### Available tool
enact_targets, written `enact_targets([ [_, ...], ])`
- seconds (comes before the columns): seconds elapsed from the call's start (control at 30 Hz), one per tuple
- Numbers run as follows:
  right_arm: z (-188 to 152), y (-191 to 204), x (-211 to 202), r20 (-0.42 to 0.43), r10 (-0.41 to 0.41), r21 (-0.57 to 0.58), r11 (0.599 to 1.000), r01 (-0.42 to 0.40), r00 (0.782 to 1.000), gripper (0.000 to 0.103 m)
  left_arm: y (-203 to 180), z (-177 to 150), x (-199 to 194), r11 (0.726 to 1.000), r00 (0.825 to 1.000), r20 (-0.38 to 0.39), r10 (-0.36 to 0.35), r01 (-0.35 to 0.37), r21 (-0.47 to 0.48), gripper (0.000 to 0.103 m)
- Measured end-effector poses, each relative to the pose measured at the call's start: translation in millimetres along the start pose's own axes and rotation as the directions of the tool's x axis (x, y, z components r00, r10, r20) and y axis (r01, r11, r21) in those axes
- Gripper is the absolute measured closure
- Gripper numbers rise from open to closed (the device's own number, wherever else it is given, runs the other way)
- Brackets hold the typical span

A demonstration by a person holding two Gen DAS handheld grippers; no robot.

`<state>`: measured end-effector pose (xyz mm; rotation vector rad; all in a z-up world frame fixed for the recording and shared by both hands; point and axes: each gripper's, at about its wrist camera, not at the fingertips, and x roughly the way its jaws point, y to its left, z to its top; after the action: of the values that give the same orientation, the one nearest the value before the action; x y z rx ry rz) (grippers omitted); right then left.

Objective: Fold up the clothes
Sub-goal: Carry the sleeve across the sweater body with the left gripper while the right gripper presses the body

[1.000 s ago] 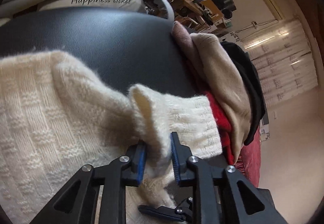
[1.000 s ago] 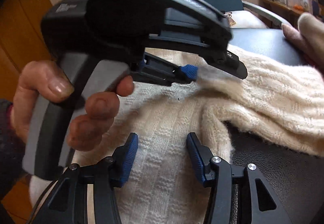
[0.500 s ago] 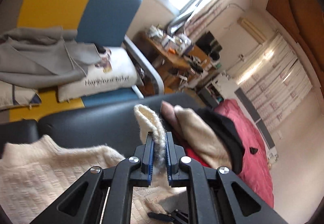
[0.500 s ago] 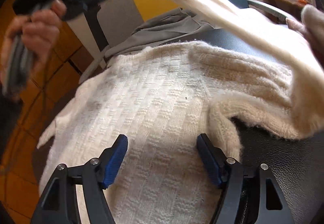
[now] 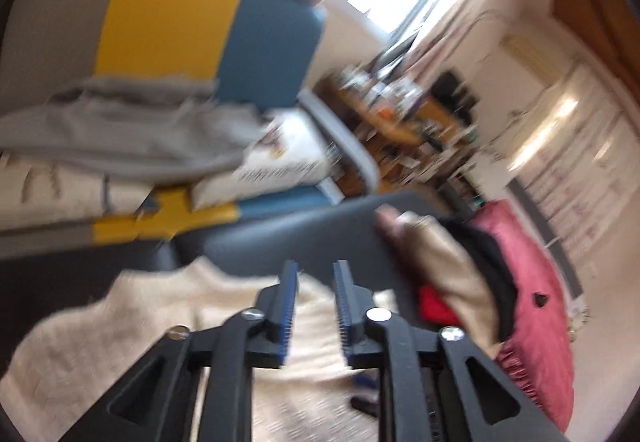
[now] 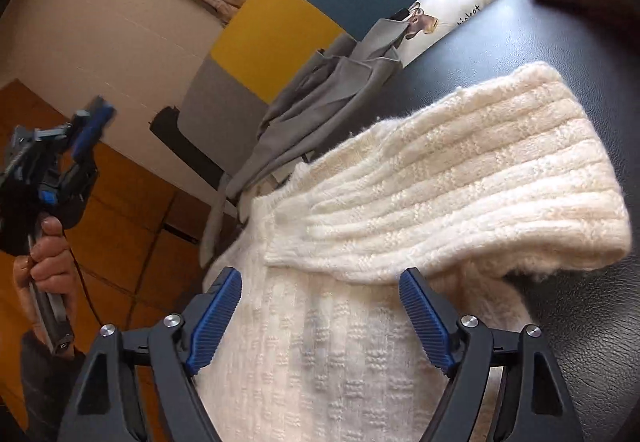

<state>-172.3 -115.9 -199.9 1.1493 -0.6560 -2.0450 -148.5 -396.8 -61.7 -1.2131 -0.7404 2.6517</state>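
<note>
Right gripper (image 6: 320, 318) poised low over cream knit sweater (image 6: 360, 362) on dark padded table (image 6: 560, 54), jaws opening wide, blue pads astride the body panel but pressing nothing. Folded sleeve (image 6: 460, 194) lying just ahead, long axis running up and to the right across the view. Left gripper (image 5: 315, 306) lifted well clear at the left in a hand (image 6: 48, 262), jaws opening, nothing between them. Right side clearly nearer for any coming fold. Half a second earlier, cuff pinched in left jaws and sleeve stretched overhead; now released, laid across the sweater.
</note>
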Motion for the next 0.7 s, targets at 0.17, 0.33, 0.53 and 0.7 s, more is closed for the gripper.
enact_targets([
  [0.17, -18, 1, 12, -0.037, -0.155, -0.152, 0.977, 0.148, 0.987, 0.018, 57, -50, 60, 0.987, 0.978, -0.172, 0.115, -0.132, -0.091, 0.070],
  [0.33, -26, 21, 29, -0.027, -0.279, -0.341, 0.905, 0.253, 0.960, 0.011, 84, -74, 83, 0.975, 0.978, -0.186, 0.098, -0.132, -0.181, 0.057],
  [0.53, -39, 38, 47, -0.036, -0.401, -0.485, 0.808, 0.335, 0.915, 0.000, 87, -71, 97, 0.968, 0.984, -0.175, 0.041, -0.083, -0.236, 0.051],
  [0.7, -38, 37, 50, -0.030, -0.427, -0.505, 0.787, 0.355, 0.904, 0.000, 70, -66, 108, 0.978, 0.975, -0.213, 0.059, -0.099, -0.182, 0.095],
])
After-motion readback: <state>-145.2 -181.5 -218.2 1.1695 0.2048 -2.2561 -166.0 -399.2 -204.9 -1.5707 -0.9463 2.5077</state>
